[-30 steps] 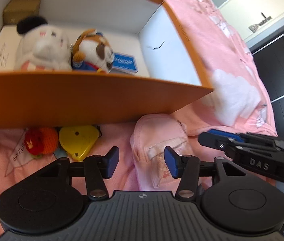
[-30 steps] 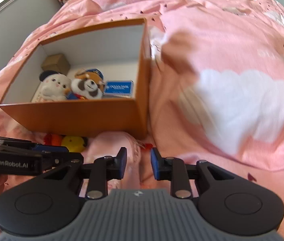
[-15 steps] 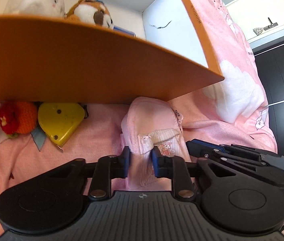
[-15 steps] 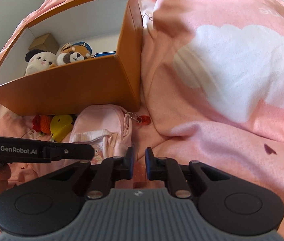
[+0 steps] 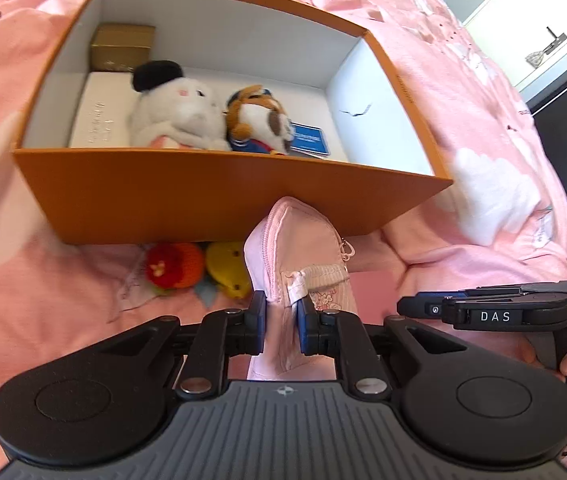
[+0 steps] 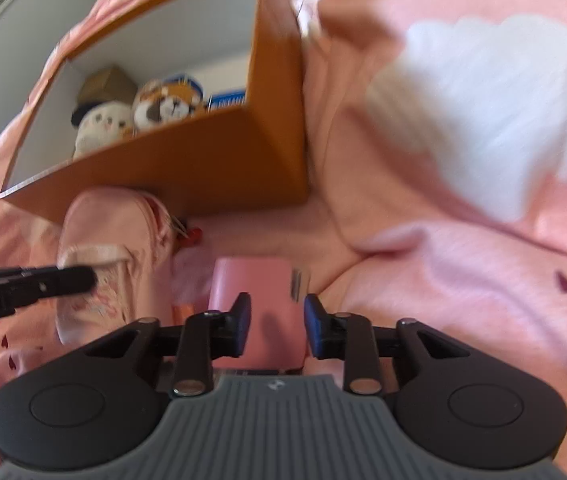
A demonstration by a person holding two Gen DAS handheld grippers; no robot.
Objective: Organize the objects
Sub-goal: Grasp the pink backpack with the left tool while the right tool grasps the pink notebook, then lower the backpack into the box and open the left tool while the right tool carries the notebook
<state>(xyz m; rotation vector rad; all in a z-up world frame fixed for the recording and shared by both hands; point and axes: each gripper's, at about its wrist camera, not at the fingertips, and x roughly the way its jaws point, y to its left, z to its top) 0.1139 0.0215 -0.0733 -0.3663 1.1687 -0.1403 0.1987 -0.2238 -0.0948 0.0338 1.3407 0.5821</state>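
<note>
There, the orange box [image 5: 211,196] sat at twelve o'clock on the bed [image 5: 23,280]; your left gripper [image 5: 280,322] pinched the pink pouch [image 5: 303,256] below it, your right gripper [image 6: 276,326] straddled, half-open, a pink case [image 6: 259,292].

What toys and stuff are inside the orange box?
Inside the orange box sit a white plush, a brown-and-white puppy plush, a blue card, a gold box and a flat white box. Whatever lies beneath the plushes or behind the near wall is hidden.
</note>
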